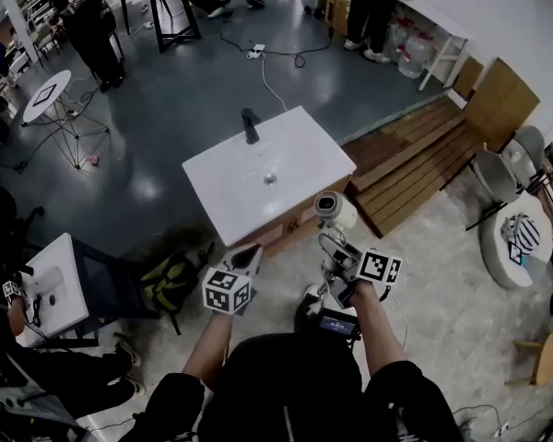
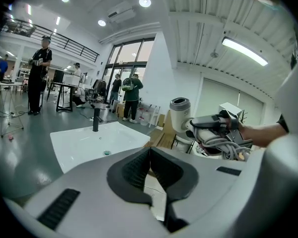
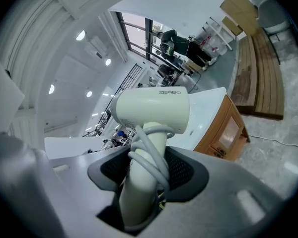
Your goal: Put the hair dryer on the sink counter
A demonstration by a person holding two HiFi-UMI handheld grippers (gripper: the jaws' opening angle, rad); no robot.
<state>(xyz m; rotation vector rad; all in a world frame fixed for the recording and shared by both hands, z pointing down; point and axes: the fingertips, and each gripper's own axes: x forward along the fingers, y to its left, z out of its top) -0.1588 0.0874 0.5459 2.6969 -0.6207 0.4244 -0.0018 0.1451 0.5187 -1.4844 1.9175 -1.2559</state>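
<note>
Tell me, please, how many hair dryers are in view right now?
1. The hair dryer is gripped by its handle in the right gripper, cord wound round it, near the front edge of the sink counter. Others could be hidden among the background clutter.

Head view steeply down from above; both gripper views low, near, facing forward; all share the white square sink-topped desk [image 1: 304,155]

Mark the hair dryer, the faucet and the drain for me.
hair dryer [image 3: 151,110]: right gripper view, middle of its barrel.
faucet [image 1: 250,125]: head view, its black upright stem.
drain [image 1: 270,180]: head view, centre of the hole.
</note>
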